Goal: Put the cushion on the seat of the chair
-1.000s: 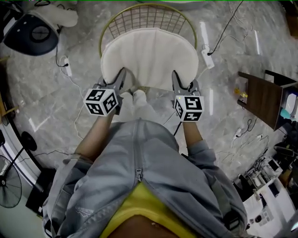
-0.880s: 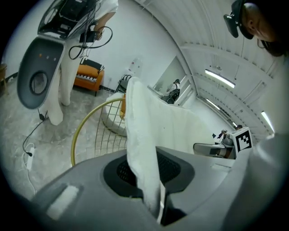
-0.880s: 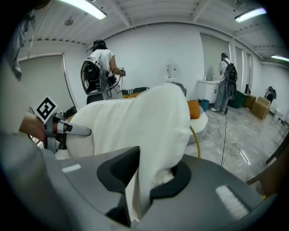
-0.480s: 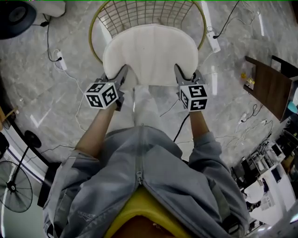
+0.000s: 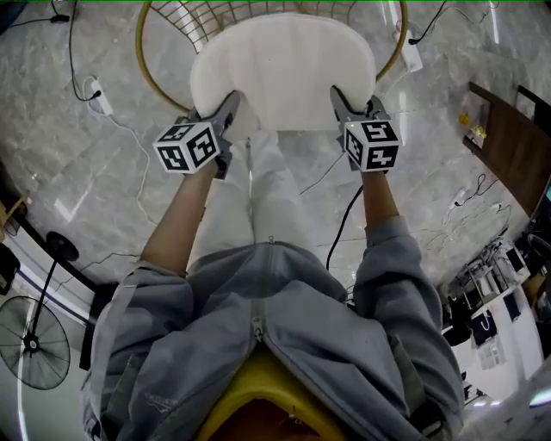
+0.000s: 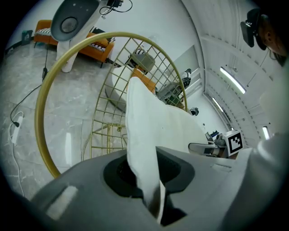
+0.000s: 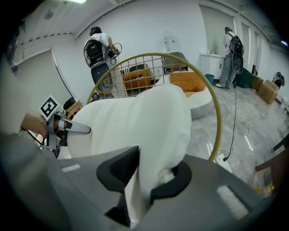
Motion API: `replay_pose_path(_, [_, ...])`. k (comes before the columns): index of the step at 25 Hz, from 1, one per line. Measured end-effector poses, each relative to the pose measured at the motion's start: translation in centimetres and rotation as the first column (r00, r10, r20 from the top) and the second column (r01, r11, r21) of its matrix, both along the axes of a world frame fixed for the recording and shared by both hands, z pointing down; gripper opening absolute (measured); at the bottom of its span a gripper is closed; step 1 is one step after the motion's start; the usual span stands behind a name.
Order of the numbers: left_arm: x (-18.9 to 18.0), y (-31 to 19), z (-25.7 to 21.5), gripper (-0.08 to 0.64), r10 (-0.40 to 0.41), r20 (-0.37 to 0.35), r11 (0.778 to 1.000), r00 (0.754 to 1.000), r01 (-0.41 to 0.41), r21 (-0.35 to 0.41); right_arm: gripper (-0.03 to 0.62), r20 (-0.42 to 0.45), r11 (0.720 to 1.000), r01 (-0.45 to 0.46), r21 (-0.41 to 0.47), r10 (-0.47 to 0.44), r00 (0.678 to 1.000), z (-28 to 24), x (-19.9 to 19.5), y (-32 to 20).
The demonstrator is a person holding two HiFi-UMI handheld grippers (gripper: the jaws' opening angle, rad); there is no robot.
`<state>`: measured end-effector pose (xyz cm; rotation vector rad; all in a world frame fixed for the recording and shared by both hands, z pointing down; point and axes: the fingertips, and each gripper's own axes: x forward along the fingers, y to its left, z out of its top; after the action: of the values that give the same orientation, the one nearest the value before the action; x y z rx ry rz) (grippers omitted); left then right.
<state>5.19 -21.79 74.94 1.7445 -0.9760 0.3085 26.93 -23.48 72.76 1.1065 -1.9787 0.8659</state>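
cushion (image 5: 284, 69): white, padded, spread over the seat of the chair (image 5: 185, 17), inside the gold hoop (image 5: 151, 76). Can't tell from above if it's touching the seat.
L gripper (image 5: 231, 105): fingers closed on the cushion's front-left edge. Own view shows fabric pinched thin btw the pads, rest of that edge rising away from the jaws.
R gripper (image 5: 338, 96): fingers clamped on the front-right corner. Own view shows a thick fold squeezed btw the pads.
front edge: straight run btw the two grippers, on the person's side. Legs (image 5: 258, 189) in white trousers sit just below it in head view.
back edge: rounded, close to the wire back. Top of it cut off by the frame.
side edges: both inside the hoop, w/ a strip of floor showing each side.
marker cubes (image 5: 185, 146): both outside the hoop, on the person's side, well apart from each other.
floor (image 5: 77, 181): grey marble, open to the L of the chair apart from a power strip (image 5: 96, 95) & its white lead.
R side: black cable (image 5: 344, 224) runs alongside the R forearm. Wood cabinet (image 5: 516, 151) stands well apart from the chair.
lower L corner: fan (image 5: 30, 340) on a stand, well clear of both arms.
far side: R gripper view shows open floor past the hoop and two people (image 7: 99, 45) w/ backpacks standing far off.
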Motion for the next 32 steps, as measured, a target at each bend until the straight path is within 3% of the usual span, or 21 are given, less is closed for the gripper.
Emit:
replay_pose_path(11, [1.0,-1.0,5.9,0.073,-0.008,0.038,0.997,0.999,0.011,-0.070,0.097,0.008,0.996,-0.020,-0.090,0.021,1.000,7.3,1.4,-1.5])
replay_pose_path(22, [0.6,-1.2,9.2,0.095,0.026,0.140,0.994,0.990,-0.011,-0.106,0.129,-0.057,0.991,-0.054,-0.126,0.047,0.997,10.9,1.8,-2.0])
replay_pose_path(28, [0.7,-1.7,10.6,0.136,0.131,0.245,0.988,0.961,-0.105,-0.114,0.148,-0.146,0.991,-0.058,-0.118,0.040,0.988,12.3,2.4,-2.6])
replay_pose_path(32, [0.0,-1.8,11.1,0.252,0.152,0.333,0.985,0.931,-0.116,-0.126,0.185,-0.202,0.992,-0.067,-0.108,0.045,0.978,13.1,2.8,-2.9])
